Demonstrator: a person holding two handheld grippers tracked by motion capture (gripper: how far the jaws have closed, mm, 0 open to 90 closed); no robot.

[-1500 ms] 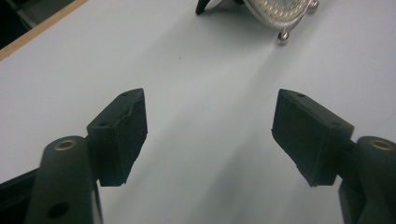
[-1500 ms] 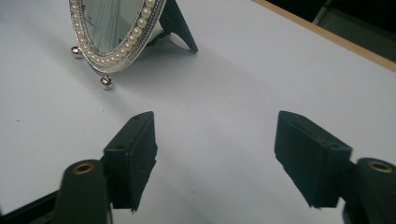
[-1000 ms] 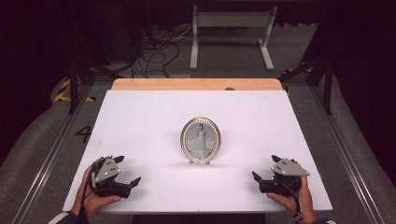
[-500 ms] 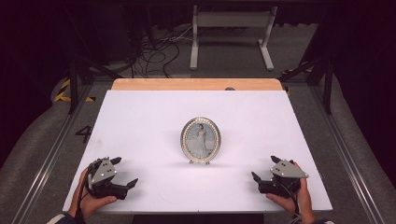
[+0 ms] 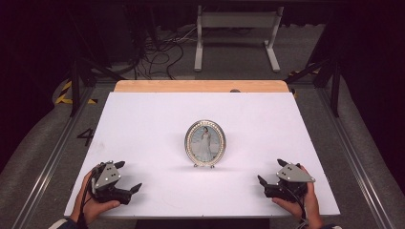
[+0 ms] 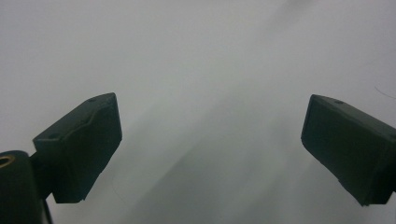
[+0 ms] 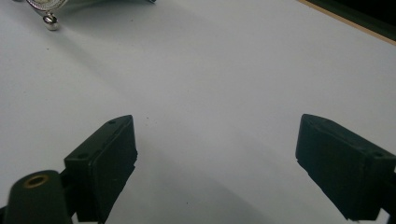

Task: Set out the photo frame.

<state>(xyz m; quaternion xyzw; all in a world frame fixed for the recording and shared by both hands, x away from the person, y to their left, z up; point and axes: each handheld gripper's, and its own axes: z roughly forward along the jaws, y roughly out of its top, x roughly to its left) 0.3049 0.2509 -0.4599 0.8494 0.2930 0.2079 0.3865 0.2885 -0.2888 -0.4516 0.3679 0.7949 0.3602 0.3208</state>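
Jaws wide apart on left gripper and right gripper, drawn slightly back; oval silver-rimmed photo frame upright, untouched.

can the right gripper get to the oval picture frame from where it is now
Probably yes. The right gripper sits at the near right edge with its jaws open, and only bare white table lies between it and the upright oval picture frame.

A white-topped bench with a wooden far edge stands on grey floor. Beyond it, black cables tangle beside a white metal stand. The surrounding room is dark.
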